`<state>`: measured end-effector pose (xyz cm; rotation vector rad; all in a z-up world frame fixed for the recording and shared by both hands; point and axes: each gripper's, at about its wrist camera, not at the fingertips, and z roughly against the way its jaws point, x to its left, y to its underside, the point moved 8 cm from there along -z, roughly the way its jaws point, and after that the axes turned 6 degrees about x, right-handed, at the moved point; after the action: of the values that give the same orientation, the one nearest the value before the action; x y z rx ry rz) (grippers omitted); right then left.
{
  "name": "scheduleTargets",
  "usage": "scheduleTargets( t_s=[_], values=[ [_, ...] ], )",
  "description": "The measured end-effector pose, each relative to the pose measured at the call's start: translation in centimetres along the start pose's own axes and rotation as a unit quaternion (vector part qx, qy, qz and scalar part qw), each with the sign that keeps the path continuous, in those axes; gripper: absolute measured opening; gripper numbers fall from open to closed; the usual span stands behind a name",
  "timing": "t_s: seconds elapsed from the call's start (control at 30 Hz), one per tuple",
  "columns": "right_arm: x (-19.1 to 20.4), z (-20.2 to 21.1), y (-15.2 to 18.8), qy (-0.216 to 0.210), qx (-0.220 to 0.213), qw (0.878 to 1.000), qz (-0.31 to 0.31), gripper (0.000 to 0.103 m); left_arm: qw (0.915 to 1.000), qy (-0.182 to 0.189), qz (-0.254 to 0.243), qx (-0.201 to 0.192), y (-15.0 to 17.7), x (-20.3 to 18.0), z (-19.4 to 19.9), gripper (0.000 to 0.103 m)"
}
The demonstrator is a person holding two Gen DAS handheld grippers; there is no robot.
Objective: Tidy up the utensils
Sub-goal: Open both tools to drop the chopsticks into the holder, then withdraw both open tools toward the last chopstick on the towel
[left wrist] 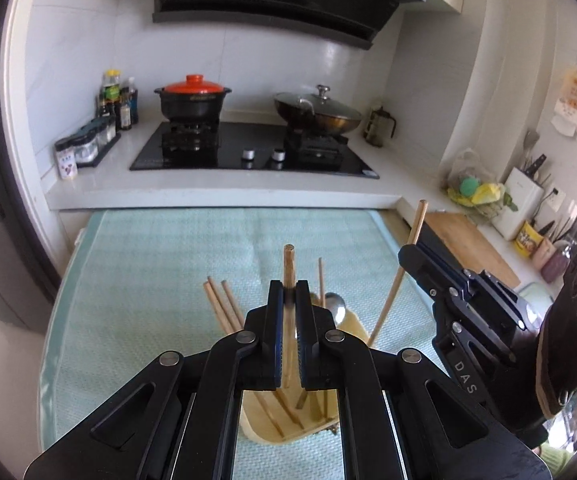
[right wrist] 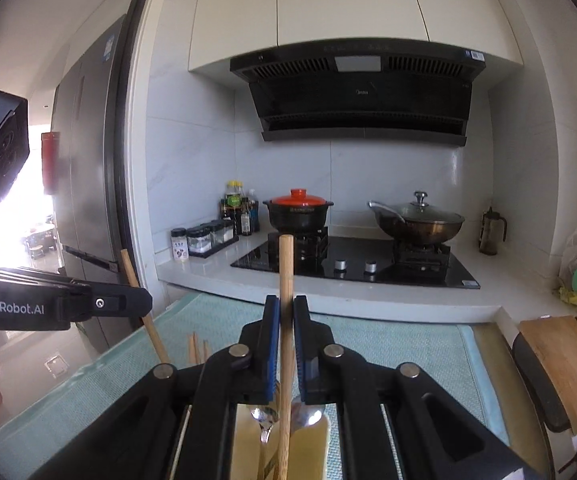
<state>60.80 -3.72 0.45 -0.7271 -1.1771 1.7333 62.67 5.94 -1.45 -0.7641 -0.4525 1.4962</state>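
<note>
Wooden chopstick (left wrist: 288, 268) clamped in left gripper (left wrist: 288, 292) jaws, another chopstick (right wrist: 286, 264) in right gripper (right wrist: 286, 308) jaws.

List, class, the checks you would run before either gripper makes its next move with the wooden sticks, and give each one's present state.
1. Left gripper shut on wooden stick: ok.
2. Right gripper shut on its wooden stick: ok.
3. The two grippers apart, not touching: ok.
4. Wooden holder sits below on the green mat: ok.
5. Lower stick ends clear of the metal spoons: cannot tell.
</note>
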Motion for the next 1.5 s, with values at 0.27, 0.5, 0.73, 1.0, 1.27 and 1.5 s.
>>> scheduleTargets(
  t_s=[0.27, 0.5, 0.73, 1.0, 1.27, 1.5],
  values=[
    [-2.1, -4.7, 4.0, -0.019, 0.104, 0.994, -0.035, 0.009, 0.9991, -0.020, -0.005, 0.038, 0.8, -0.1, -4.0, 0.021],
    [-1.9, 0.0, -2.5, -0.006, 0.078, 0.997, -0.009, 0.053, 0.9984, -0.042, -0.014, -0.036, -2.1, 1.0, 6.0, 0.077],
    [1.7, 10.4, -1.6, -0.014, 0.095, 0.995, 0.027, 0.067, 0.9912, -0.071, -0.096, -0.056, 5.2, 0.9, 17.7, 0.100],
    [7.0, 19.8, 14.9, -0.029, 0.176, 0.981, 0.077, 0.068, 0.9929, -0.069, -0.096, 0.011, 23.6, 1.2, 21.0, 0.101],
    [6.6, 23.7, 26.8, -0.017, 0.240, 0.970, -0.032, 0.068, 0.9989, 0.005, 0.039, 0.026, 32.8, 0.8, 19.7, 0.100],
    [7.7, 24.2, 29.4, 0.002, 0.261, 0.965, -0.001, 0.068, 0.9973, -0.041, 0.044, 0.041, 34.3, 2.3, 18.0, 0.100]
  ],
)
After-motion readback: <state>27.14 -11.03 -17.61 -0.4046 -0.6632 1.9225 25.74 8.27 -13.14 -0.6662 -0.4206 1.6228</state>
